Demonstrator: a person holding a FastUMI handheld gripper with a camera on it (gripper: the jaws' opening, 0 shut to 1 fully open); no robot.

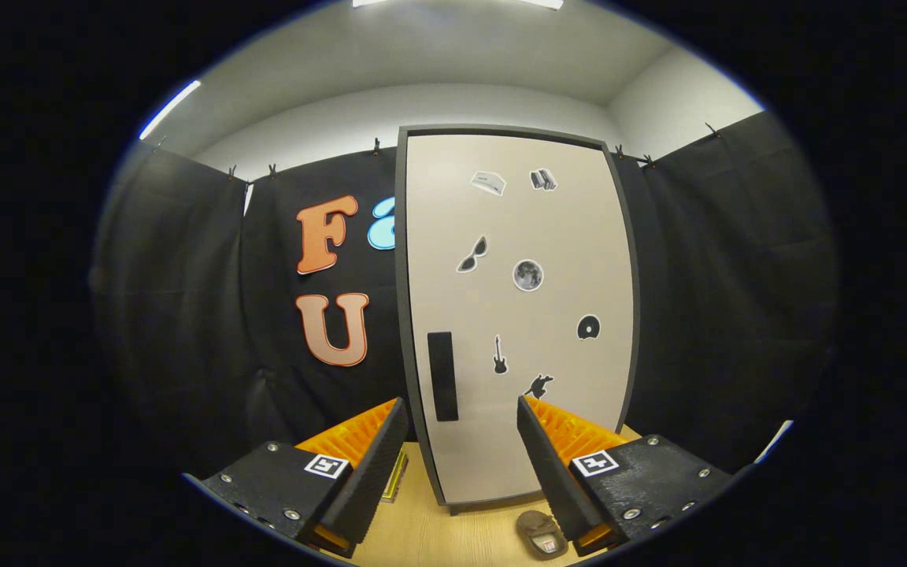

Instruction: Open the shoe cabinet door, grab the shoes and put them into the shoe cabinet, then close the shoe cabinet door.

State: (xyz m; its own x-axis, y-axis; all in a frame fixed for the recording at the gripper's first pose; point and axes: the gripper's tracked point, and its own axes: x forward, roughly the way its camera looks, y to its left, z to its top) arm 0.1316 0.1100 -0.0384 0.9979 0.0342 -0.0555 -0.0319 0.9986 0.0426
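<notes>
The shoe cabinet stands upright straight ahead, its pale door shut inside a dark frame and dotted with several small stickers. A black vertical handle sits low on the door's left side, just beyond and between my fingers. My gripper is open, with nothing between its fingers. A brownish shoe lies on the wooden surface at the cabinet's foot, beside my right finger and partly hidden by it.
Black cloth walls close the booth on both sides of the cabinet and behind it. A thin yellow-edged flat item lies on the wood just left of the cabinet, behind my left finger.
</notes>
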